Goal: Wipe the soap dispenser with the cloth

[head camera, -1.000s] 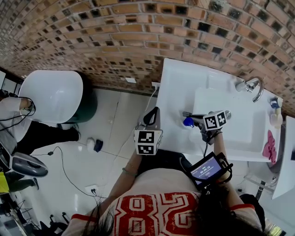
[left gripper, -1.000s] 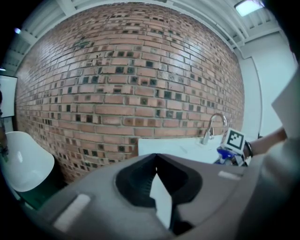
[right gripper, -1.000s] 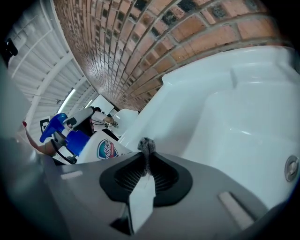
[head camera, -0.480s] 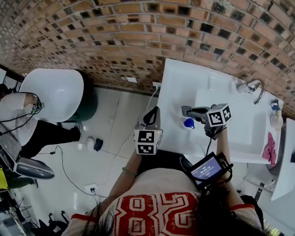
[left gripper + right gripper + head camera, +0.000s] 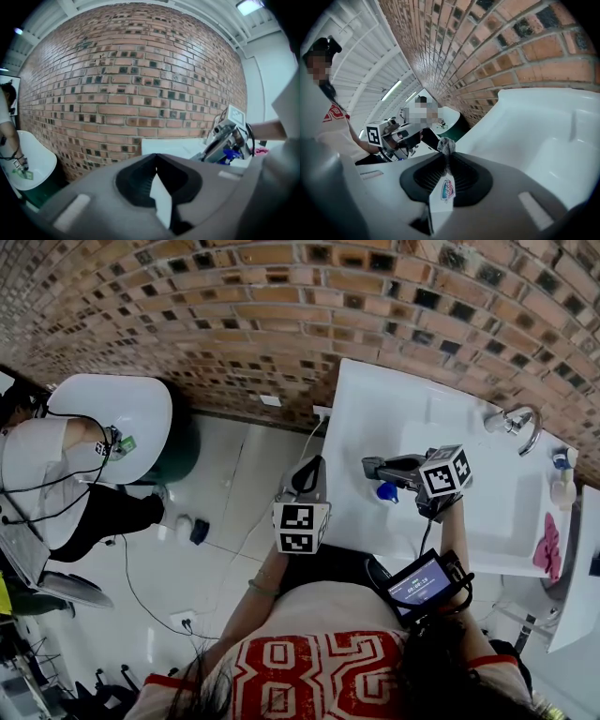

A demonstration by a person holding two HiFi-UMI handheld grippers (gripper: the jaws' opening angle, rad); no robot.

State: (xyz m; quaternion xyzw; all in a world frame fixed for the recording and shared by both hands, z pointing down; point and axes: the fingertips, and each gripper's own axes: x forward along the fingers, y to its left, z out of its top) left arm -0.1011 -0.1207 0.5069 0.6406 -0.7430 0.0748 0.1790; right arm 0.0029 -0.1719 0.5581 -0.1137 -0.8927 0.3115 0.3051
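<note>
**DESK:** Where is the soap dispenser (image 5: 562, 487), and how will it handle?

**OPERATOR:** I take it to be the small pale bottle at the far right corner of the white washbasin (image 5: 366, 409), past the tap (image 5: 514, 418) and well apart from both grippers. It looks like light plastic, so I expect it to be slick and easy to tip. I'd steady it low on the body and wipe with the other gripper. The pink cloth (image 5: 547, 542) lies bunched on the basin's right edge, near the bottle. It is soft and limp, so it is best pinched at a raised fold.

**DESK:** And your fingers?

**OPERATOR:** The right gripper (image 5: 446, 152) hangs over the basin's front left. Its fingers are closed and seem to pinch a grey tuft (image 5: 446, 144) at their tip. I can't say what that tuft is. The left gripper (image 5: 155, 156) is off the basin's left side, above the floor, with its fingers closed on nothing.

**DESK:** What can't you make out?

**OPERATOR:** The dispenser is tiny in the head view and missing from both gripper views, so its pump, label and fill level are unreadable. A blue-topped thing (image 5: 385, 491) sits just beneath the right gripper. I can't tell whether it stands on the basin or belongs to the gripper.
</note>
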